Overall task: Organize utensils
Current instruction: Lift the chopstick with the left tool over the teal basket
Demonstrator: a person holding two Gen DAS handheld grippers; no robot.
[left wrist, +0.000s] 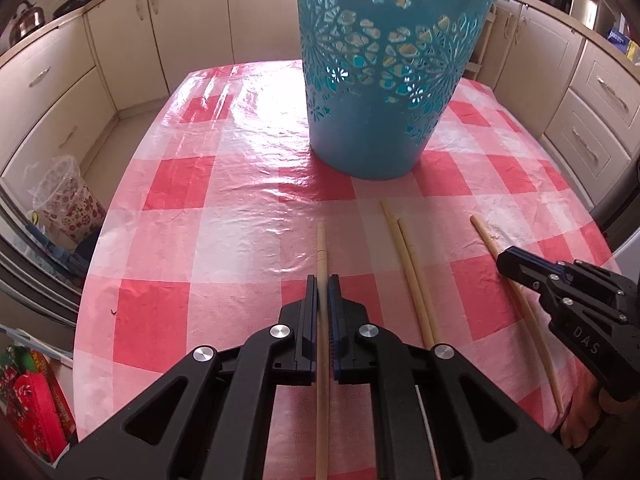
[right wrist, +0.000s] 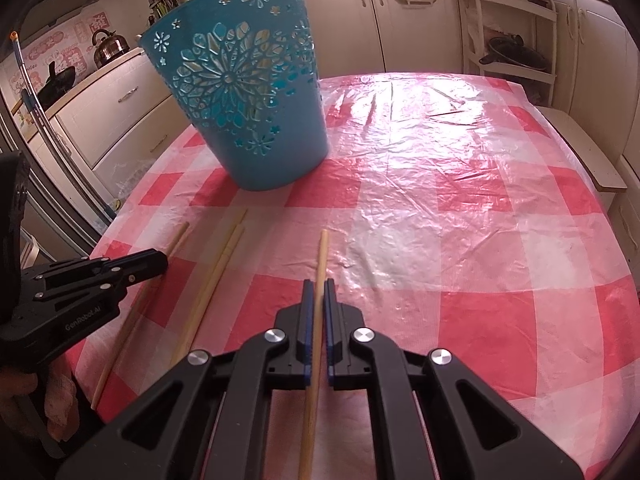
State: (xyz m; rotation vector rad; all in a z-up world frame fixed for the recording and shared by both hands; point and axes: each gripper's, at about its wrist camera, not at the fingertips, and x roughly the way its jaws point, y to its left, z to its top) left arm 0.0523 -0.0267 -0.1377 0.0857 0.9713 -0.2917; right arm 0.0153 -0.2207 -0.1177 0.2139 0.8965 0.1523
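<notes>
Gripping one chopstick each, both grippers are working over the checked tablecloth. The left gripper is closing its jaws on the leftmost chopstick, whose long axis is running straight forward between the fingers, tip pointing ahead. The right gripper is clamping the rightmost chopstick in the same manner, axis in line with the fingers.

The blue perforated basket is standing upright ahead of both grippers: forward and slightly right of the left gripper, forward and left of the right gripper. Judging from the views, the left gripper is the nearer of the two. Each chopstick is already pointing roughly toward the basket, so the coming move probably calls for lifting, tilting upright and lowering over the rim.

Count: four chopsticks in all, two being held, and a loose pair lying side by side and touching between the grippers; one basket; two grippers.
</notes>
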